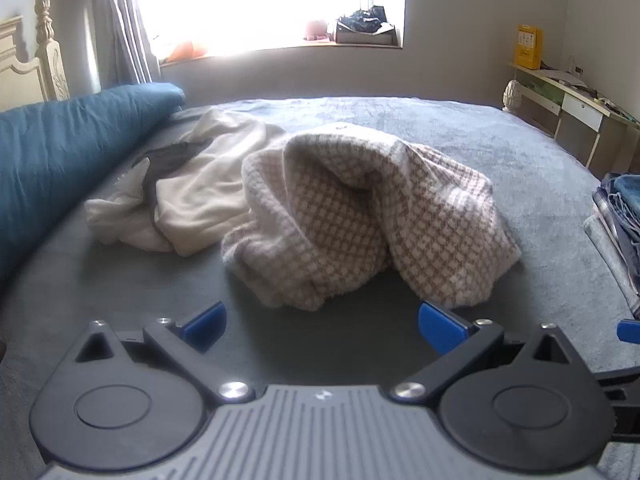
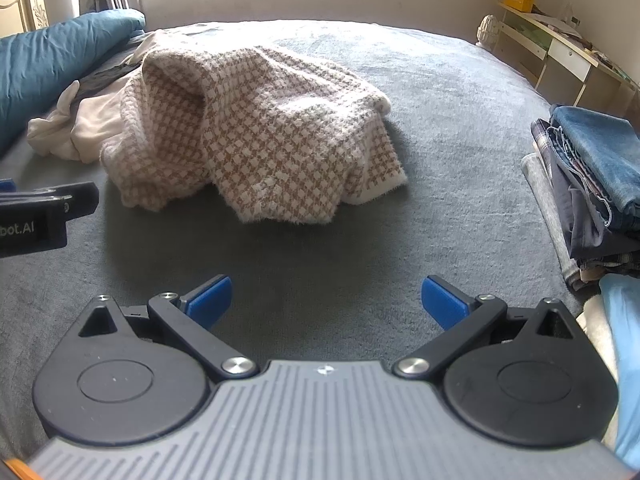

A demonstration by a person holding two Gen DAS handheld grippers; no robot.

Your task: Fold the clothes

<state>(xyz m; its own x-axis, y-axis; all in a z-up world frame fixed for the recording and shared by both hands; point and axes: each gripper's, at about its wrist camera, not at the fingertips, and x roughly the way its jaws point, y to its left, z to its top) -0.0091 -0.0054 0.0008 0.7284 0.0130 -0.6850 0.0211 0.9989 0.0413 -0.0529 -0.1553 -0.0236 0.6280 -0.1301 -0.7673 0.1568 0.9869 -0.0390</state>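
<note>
Bedding first, at my far left: a rumpled teal quilt (image 1: 60, 148), then a crumpled cream jersey garment (image 1: 200, 200), and touching its right edge the heaped beige-and-white houndstooth knit sweater (image 2: 256, 128) on the grey plush bedspread (image 2: 440, 160). My left gripper (image 1: 322, 326) is spread wide and holds nothing; the sweater lies straight ahead of it, near. My right gripper (image 2: 326, 300) is likewise released and empty; from it the sweater sits ahead and a little left, its heap running left to right. I judge both within reach, each nearer its own end. A stack of folded denim and dark clothes (image 2: 592, 184) waits at right.
</note>
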